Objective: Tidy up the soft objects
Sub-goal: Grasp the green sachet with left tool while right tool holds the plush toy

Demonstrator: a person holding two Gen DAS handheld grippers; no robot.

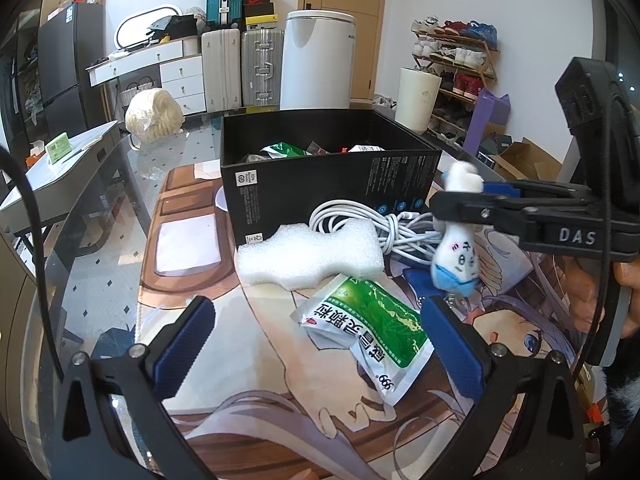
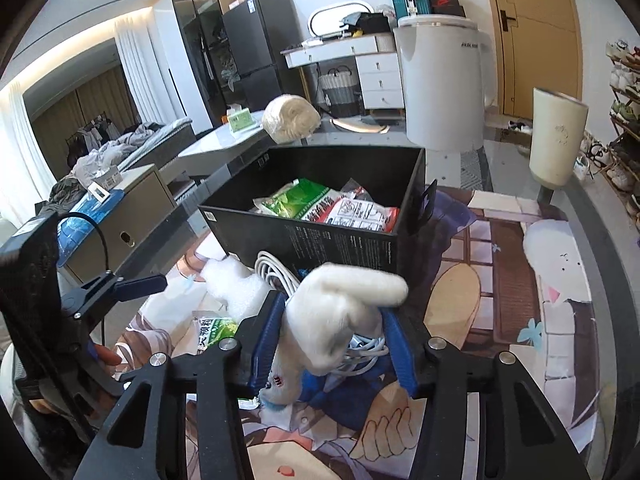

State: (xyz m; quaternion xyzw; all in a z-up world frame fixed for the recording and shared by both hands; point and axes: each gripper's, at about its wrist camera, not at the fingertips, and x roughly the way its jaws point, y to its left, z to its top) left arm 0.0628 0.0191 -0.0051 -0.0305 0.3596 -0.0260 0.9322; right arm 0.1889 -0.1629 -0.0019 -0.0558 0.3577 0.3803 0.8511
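- Your right gripper (image 2: 328, 344) is clamped on the white plush toy (image 2: 340, 312), held up off the mat, just in front of the black box (image 1: 328, 184); toy hangs head-down w/ blue bottom in the left view.
- Your left gripper (image 1: 316, 340) is spread wide, nothing btwn its pads, hovering over the green sachet (image 1: 368, 336).
- Sachet lies flat on the printed mat (image 1: 224, 368); white foam block (image 1: 308, 260) just beyond it, touching the box front.
- Coiled white cable (image 1: 360, 224) sits btwn foam and box.
- Box is open-topped, green and red packets (image 2: 320, 208) inside.
- Mat covers a glass table (image 1: 120, 184).
- Room behind: white round appliance (image 1: 316, 60), suitcases (image 1: 240, 68), shoe rack (image 1: 460, 60) at right, dark fridge (image 1: 68, 68) at left, white drawers (image 1: 180, 80), cream bin (image 1: 418, 98).
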